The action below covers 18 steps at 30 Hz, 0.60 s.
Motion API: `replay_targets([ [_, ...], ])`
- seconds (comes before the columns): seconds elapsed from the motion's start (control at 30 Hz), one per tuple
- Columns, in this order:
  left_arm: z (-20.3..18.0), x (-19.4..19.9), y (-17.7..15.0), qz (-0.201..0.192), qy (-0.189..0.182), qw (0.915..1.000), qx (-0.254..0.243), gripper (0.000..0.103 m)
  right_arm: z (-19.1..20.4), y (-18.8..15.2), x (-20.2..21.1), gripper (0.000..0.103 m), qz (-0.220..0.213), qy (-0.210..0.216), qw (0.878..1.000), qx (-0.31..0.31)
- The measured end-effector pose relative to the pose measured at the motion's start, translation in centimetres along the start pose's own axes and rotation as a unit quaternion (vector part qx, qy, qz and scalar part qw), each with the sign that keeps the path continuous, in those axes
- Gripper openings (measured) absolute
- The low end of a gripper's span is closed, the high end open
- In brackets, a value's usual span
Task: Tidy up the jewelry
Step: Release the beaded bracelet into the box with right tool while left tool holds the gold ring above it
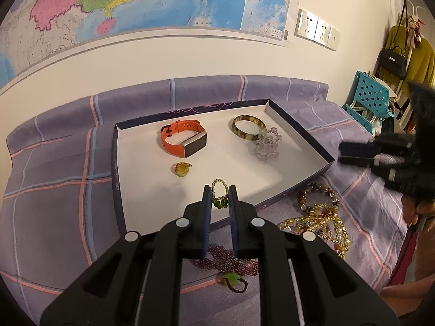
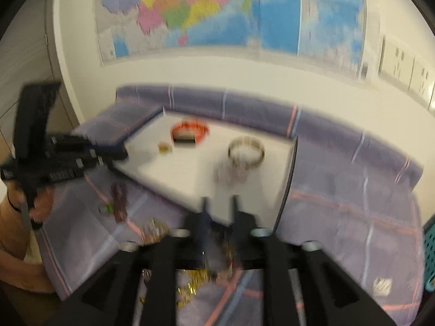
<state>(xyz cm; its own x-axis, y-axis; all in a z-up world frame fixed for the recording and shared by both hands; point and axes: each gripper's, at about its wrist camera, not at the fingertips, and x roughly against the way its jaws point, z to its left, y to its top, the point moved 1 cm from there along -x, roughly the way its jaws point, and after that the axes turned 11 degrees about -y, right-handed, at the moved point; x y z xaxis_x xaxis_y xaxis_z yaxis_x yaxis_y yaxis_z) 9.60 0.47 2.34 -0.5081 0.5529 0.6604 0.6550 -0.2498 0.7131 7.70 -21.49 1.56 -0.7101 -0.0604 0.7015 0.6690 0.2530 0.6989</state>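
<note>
A shallow white tray [image 1: 152, 190] with dark blue walls lies on the purple plaid bed. In it are an orange smartwatch [image 1: 184, 141], a tortoiseshell bangle [image 1: 248, 127], a clear crystal bracelet [image 1: 267, 144] and a small amber ring [image 1: 182, 169]. My left gripper [image 1: 219, 199] is over the tray's near edge with a narrow gap, and a small yellow bead bracelet with a green charm [image 1: 219, 194] sits between its fingers. My right gripper [image 2: 218, 206] hovers over the tray's near edge, blurred, jaws a little apart. Amber and gold bead strands [image 1: 319, 217] and a dark red bead strand [image 1: 225, 262] lie on the bed.
The right gripper also shows in the left wrist view [image 1: 356, 153], off the tray's right side. A wall map [image 1: 152, 0] hangs behind. A teal plastic chair [image 1: 369, 97] and hanging bags stand at the far right. A raised bed edge runs behind the tray.
</note>
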Motion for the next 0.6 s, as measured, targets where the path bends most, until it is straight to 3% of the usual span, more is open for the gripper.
replay_targets([
  [0.1,0.0,-0.1,-0.2,0.001,-0.003,1.0000,0.000,0.013,-0.1,-2.0,-1.9,0.031,0.041,-0.002,0.999,0.000],
  [0.27,0.0,-0.3,-0.1,0.001,-0.004,1.0000,-0.001,0.013,0.1,-3.4,-4.4,0.029,0.071,-0.016,0.997,0.005],
  [0.33,0.0,-0.3,-0.1,0.002,-0.001,1.0000,0.000,0.013,0.3,-3.4,-5.0,0.026,0.067,-0.017,0.998,0.011],
  [0.4,0.0,-0.3,-0.1,0.003,0.000,1.0000,0.000,0.013,0.6,-3.3,-5.0,0.010,0.065,-0.014,0.998,0.021],
  [0.6,0.1,-0.4,0.0,0.004,0.002,1.0000,-0.001,0.013,1.3,-2.8,-3.6,0.009,0.051,-0.013,0.998,0.034],
])
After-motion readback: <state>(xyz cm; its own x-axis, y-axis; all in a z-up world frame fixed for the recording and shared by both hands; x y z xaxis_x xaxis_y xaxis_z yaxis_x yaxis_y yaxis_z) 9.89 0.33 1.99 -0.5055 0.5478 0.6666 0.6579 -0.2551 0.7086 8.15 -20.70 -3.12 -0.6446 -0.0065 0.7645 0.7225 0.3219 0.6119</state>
